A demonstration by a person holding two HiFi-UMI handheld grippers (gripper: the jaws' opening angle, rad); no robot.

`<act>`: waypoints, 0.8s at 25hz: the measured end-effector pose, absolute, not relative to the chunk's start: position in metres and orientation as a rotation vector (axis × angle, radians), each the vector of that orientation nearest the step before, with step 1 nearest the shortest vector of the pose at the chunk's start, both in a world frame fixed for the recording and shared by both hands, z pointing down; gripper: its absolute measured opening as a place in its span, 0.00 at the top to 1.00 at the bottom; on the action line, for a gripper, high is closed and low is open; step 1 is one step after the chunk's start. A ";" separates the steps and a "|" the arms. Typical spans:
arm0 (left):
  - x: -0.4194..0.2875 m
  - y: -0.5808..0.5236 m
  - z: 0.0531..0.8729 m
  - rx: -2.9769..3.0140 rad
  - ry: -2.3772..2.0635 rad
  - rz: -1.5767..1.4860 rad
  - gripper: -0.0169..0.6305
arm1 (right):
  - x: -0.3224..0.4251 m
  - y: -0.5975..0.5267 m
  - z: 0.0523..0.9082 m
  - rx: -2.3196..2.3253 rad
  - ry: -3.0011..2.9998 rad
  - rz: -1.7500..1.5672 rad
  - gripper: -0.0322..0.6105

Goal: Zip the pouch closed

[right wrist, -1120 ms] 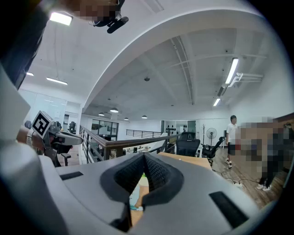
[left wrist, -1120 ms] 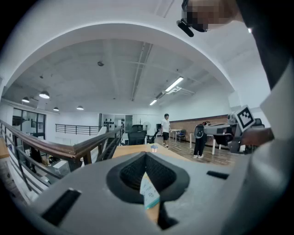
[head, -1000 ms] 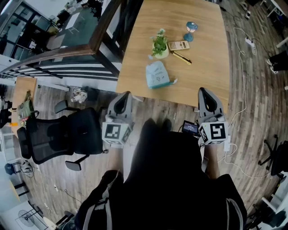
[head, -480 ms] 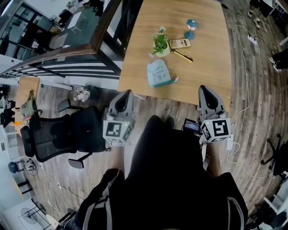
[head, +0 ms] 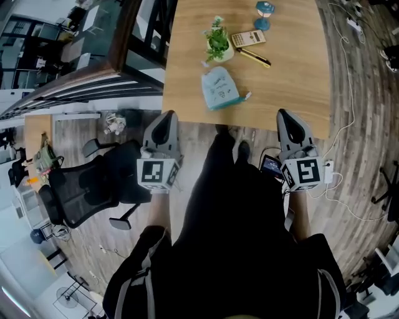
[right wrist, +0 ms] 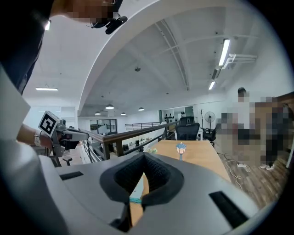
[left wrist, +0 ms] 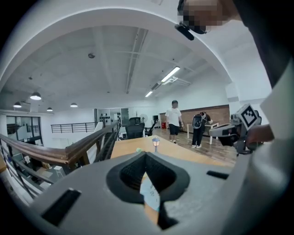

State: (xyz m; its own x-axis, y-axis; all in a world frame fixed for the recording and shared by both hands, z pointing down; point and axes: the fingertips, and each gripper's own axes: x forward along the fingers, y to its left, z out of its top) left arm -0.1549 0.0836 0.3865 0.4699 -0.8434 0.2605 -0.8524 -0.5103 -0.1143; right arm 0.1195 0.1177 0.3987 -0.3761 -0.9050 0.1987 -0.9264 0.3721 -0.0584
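Observation:
A light blue pouch [head: 219,89] lies near the front edge of the wooden table [head: 299,81], tilted a little. Both grippers hover short of that edge, above the floor, and neither touches the pouch. My left gripper [head: 166,119] is down-left of the pouch, its jaws shut and empty. My right gripper [head: 286,118] is to the pouch's right, its jaws also shut and empty. A slice of the pouch [left wrist: 150,195] shows under the closed jaws in the left gripper view. The right gripper view shows the pouch [right wrist: 136,196] the same way. The zip is too small to make out.
Behind the pouch stand a small potted plant [head: 217,42], a calculator [head: 247,39], a gold pen [head: 254,58] and a small blue lamp [head: 264,11]. A black office chair [head: 87,190] stands at my left and a railing [head: 118,43] runs beside the table. People [left wrist: 174,120] stand far off.
The table and pouch have come nearer in the head view. Both grippers have moved toward the table's front edge, still shut.

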 end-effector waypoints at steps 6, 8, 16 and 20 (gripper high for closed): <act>-0.158 0.019 0.423 2.598 -1.459 0.422 0.97 | 0.106 0.063 0.400 1.639 -2.481 0.341 0.93; -0.160 -0.007 0.426 2.614 -1.435 0.423 0.97 | 0.102 0.041 0.403 1.626 -2.446 0.359 0.93; -0.158 -0.083 0.442 2.591 -1.299 0.371 0.97 | 0.083 -0.024 0.399 1.620 -2.362 0.330 0.93; -0.146 -0.101 0.442 2.620 -1.273 0.361 0.97 | 0.084 -0.038 0.405 1.601 -2.344 0.329 0.93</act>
